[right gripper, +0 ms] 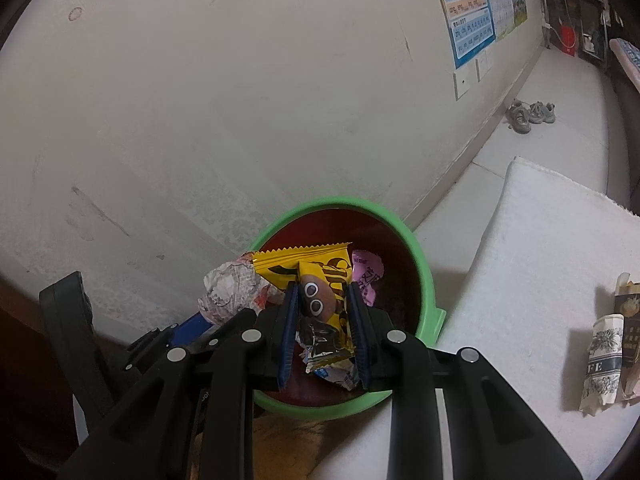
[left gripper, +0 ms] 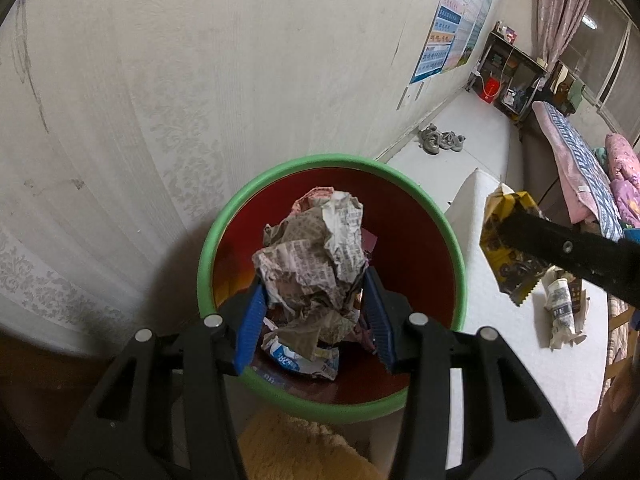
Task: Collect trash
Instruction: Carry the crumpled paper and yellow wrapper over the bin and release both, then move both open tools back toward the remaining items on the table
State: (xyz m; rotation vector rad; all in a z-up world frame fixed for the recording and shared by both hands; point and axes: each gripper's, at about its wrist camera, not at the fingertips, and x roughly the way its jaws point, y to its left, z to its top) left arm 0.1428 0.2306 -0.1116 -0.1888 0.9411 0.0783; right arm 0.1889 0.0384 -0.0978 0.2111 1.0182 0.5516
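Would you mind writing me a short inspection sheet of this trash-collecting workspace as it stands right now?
Surface: white padded surface beside the bin.
Job's things: green-rimmed bin with a red inside, already holding wrappers; crumpled newspaper held over it; yellow snack wrapper held over it.
Clutter: rolled printed paper and a dark carton left on the white surface.
Grippers: left gripper shut on the crumpled newspaper; right gripper shut on the yellow snack wrapper.
Cables: nothing seen nearby.
Surroundings: pale wall with posters, shoes on the floor, red bucket by a shelf, bedding at the right.
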